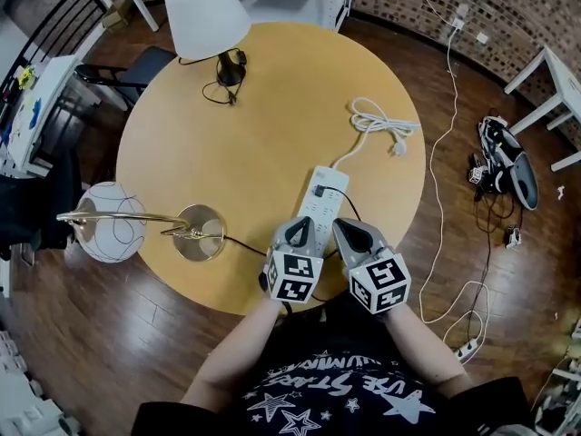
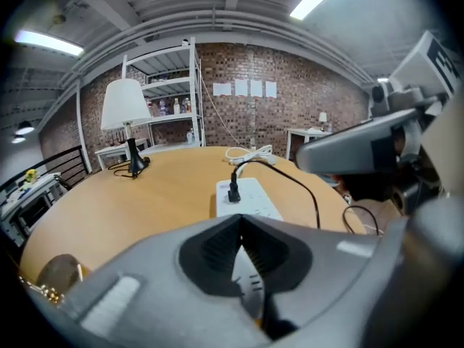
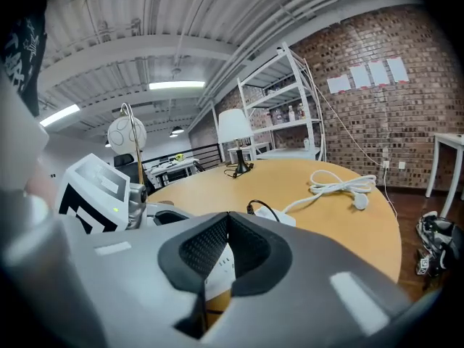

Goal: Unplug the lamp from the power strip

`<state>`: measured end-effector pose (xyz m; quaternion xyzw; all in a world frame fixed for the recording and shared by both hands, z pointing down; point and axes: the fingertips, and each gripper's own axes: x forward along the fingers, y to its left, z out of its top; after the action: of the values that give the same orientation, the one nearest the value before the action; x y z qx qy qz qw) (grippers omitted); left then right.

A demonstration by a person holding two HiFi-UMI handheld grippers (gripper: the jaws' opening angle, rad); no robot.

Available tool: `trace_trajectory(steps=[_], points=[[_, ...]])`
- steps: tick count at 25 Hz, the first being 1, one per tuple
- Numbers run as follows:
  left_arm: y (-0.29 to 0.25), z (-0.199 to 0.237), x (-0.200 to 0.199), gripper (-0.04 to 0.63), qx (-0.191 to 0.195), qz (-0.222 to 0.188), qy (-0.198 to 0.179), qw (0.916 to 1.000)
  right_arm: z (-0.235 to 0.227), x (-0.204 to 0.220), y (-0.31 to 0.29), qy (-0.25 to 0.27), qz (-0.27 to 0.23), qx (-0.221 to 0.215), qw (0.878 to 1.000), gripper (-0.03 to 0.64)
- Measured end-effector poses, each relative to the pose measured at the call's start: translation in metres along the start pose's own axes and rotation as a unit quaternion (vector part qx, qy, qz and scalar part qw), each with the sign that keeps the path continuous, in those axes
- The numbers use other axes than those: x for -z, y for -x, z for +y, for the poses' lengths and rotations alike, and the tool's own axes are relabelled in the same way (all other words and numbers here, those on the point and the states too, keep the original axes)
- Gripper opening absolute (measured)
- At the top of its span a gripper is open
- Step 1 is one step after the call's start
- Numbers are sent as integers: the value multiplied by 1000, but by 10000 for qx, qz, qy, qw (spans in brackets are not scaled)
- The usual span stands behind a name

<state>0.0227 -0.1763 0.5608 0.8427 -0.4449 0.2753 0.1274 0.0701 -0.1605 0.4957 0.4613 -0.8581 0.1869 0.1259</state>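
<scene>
Your left gripper [image 1: 300, 227] and right gripper [image 1: 349, 227] are both closed and empty, side by side over the strip's [image 1: 325, 189] near end. The plug [image 2: 233, 191] sits in the strip just ahead, untouched. The table [image 1: 227, 143] is bare to the left, and its edge lies under your hands.

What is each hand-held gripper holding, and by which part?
Nothing: the left hand-held gripper and right hand-held gripper are both shut and empty, at the power strip.
</scene>
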Motion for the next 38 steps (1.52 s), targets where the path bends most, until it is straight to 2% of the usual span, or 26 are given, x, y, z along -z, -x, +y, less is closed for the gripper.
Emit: trace_trajectory(steps=[8,22,28,33,35,36,38], points=[[-8,6,12,3,-228,312,69,9992,-12,8,-31,161,319,43,9994,8],[-9,4,18,3,-372,400,-141,9984,-22,18,-59,82,555,433,9975,8],[-8,4,19,4,-297,408,-45,9987,-23,24,-74,-1,771,641,9950,8],[-8,4,18,5,-188,401,62,9990,-26,18,-80,186,684,853,9938,12],[-8,4,18,5,-156,394,99,9991,-24,19,-85,268,703,778,9941,107],[-8,4,18,5,-142,394,111,9991,-24,20,-87,291,729,752,9941,130],[-7,3,18,5,-122,400,127,9990,-26,26,-90,357,775,755,9935,130]])
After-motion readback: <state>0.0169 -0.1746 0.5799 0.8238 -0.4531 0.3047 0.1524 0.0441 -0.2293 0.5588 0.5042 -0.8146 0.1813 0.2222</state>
